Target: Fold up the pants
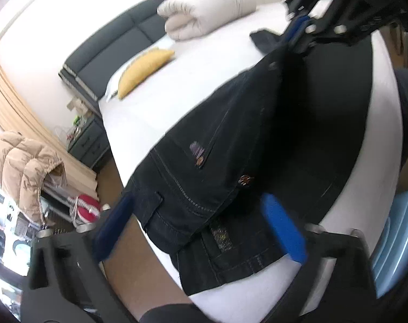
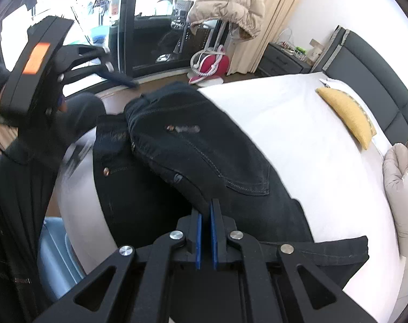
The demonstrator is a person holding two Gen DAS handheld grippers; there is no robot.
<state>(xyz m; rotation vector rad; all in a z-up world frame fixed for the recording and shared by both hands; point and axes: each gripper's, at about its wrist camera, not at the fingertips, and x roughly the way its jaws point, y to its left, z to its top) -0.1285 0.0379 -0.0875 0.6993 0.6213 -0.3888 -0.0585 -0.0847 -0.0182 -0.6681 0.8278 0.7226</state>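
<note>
Dark denim pants (image 1: 230,140) lie on the white bed (image 1: 204,62), partly folded lengthwise, one half laid over the other; they also show in the right wrist view (image 2: 204,156). My left gripper (image 1: 201,220) is open, its blue fingers (image 1: 282,226) spread either side of the waistband near the bed's edge. It shows in the right wrist view (image 2: 96,72) at the far left, blurred. My right gripper (image 2: 206,215) is shut on a fold of the pants' fabric at mid-leg. It shows in the left wrist view (image 1: 300,35) at the top right.
A yellow cushion (image 1: 144,67) and a rolled cream duvet (image 1: 206,10) lie on the bed by the dark headboard (image 1: 107,45). A beige puffer jacket (image 2: 230,2) hangs near the curtains. A light blue bin (image 2: 55,255) stands beside the bed.
</note>
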